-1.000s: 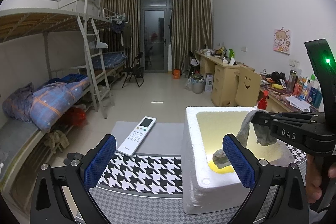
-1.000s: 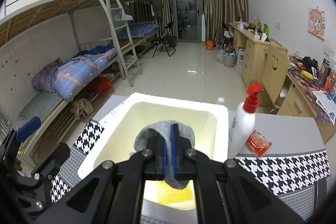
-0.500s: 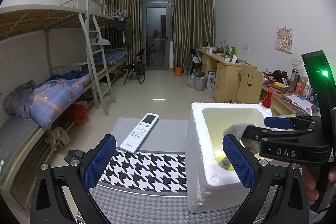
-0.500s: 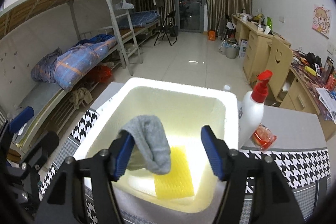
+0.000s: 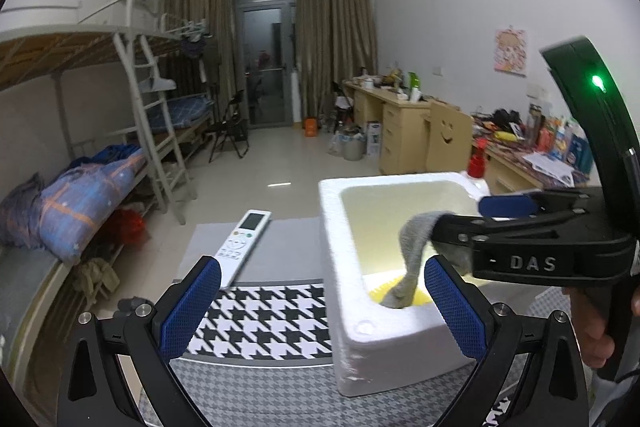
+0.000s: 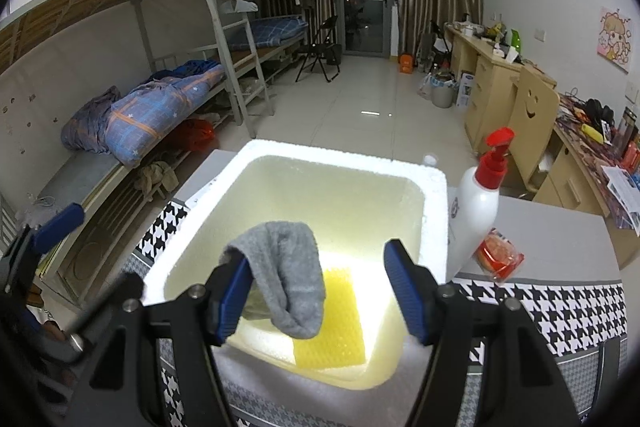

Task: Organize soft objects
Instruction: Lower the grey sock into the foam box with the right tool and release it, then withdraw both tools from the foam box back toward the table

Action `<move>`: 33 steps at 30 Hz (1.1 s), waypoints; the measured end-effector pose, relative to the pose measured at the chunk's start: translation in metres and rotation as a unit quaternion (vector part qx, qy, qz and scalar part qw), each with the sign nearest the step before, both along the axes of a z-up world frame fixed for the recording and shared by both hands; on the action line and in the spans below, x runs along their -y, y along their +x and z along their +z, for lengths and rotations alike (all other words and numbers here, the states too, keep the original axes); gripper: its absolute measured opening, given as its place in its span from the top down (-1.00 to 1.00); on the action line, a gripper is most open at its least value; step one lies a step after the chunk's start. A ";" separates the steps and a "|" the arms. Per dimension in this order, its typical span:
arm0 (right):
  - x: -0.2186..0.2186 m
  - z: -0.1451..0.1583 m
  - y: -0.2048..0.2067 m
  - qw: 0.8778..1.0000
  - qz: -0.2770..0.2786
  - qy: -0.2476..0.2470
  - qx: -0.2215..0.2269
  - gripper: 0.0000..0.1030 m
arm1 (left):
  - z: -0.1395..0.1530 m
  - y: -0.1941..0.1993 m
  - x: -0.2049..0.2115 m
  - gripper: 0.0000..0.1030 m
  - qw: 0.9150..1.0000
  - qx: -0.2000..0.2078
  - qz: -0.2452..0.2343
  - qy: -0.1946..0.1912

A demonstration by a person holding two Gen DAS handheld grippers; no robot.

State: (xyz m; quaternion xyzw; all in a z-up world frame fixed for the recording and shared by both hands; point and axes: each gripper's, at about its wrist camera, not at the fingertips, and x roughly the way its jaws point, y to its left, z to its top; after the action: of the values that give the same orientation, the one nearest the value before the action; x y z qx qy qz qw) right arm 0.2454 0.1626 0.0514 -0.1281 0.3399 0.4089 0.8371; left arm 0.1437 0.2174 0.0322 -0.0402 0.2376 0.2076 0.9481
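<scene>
R gripper (image 6: 320,291) is over the foam box (image 6: 280,155), jaws wide apart; the grey sock (image 6: 286,275) isn't pinched, just draped on its left finger (image 6: 234,291), prob. snagged on the pad, though that's hard to tell. Sock's tail hangs down inside the box onto the yellow sponge (image 6: 340,319) just below the tips, so it should fall in there. L gripper (image 5: 320,307) waits left of the box, also wide, holding nothing.

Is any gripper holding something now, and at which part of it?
Nothing is clamped. The grey sock only hangs by its fold over one finger of the open right gripper; the left gripper is open, empty.
</scene>
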 end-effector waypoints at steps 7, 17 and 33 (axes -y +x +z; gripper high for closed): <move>0.003 0.001 0.000 1.000 0.013 0.005 -0.010 -0.35 | -0.004 0.018 0.002 -0.98 1.000 -0.022 -0.015 0.014; 0.009 0.004 0.001 0.999 0.032 0.013 -0.013 -0.35 | -0.005 0.043 -0.004 -0.98 0.999 -0.034 -0.005 0.022; 0.023 0.016 -0.006 0.999 0.021 0.029 0.018 -0.36 | 0.008 0.029 -0.013 -0.98 1.000 -0.009 0.018 0.003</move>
State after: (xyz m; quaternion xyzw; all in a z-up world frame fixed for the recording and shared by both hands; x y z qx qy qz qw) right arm 0.2394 0.1397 0.0670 -0.1180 0.3105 0.4335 0.8377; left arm 0.1726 0.2307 0.0407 -0.0395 0.2451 0.2256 0.9421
